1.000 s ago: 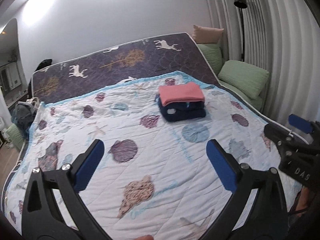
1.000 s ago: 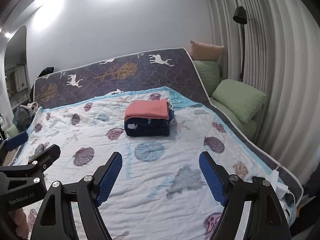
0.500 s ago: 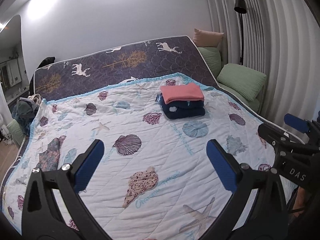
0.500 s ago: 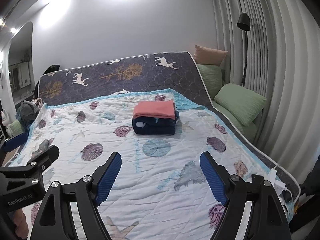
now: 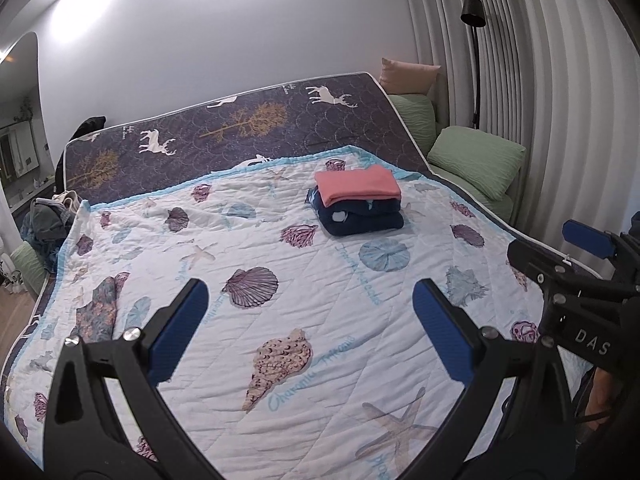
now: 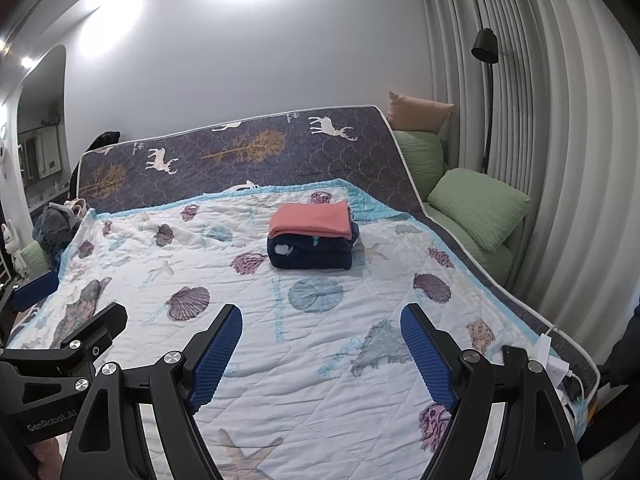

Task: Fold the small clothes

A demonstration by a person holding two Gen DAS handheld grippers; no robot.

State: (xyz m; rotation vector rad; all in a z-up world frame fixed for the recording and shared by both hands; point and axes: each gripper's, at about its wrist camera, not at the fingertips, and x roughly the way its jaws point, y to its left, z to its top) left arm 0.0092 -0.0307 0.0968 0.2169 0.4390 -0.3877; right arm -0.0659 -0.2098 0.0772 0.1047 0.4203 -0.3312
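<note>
A folded coral-pink garment (image 5: 357, 186) lies on top of a folded navy garment (image 5: 362, 218) in a neat stack on the far middle of the bed; the stack shows in the right wrist view too, pink (image 6: 310, 220) over navy (image 6: 311, 252). My left gripper (image 5: 310, 322) is open and empty, held above the near part of the seashell quilt (image 5: 280, 280), well short of the stack. My right gripper (image 6: 322, 346) is open and empty, also above the quilt's near part. Each gripper shows at the edge of the other's view.
A dark deer-print mattress (image 5: 240, 128) leans up at the head of the bed. Green pillows (image 5: 476, 156) and a peach cushion (image 5: 408, 76) lie at the right by the curtain and a black floor lamp (image 5: 474, 12). A heap of clothes (image 5: 48, 216) sits at the bed's left. A white charger and cable (image 6: 556, 364) lie at the right edge.
Both grippers have drawn back and up from the bed, so the folded stack looks smaller and farther away. Both stay open and empty.
</note>
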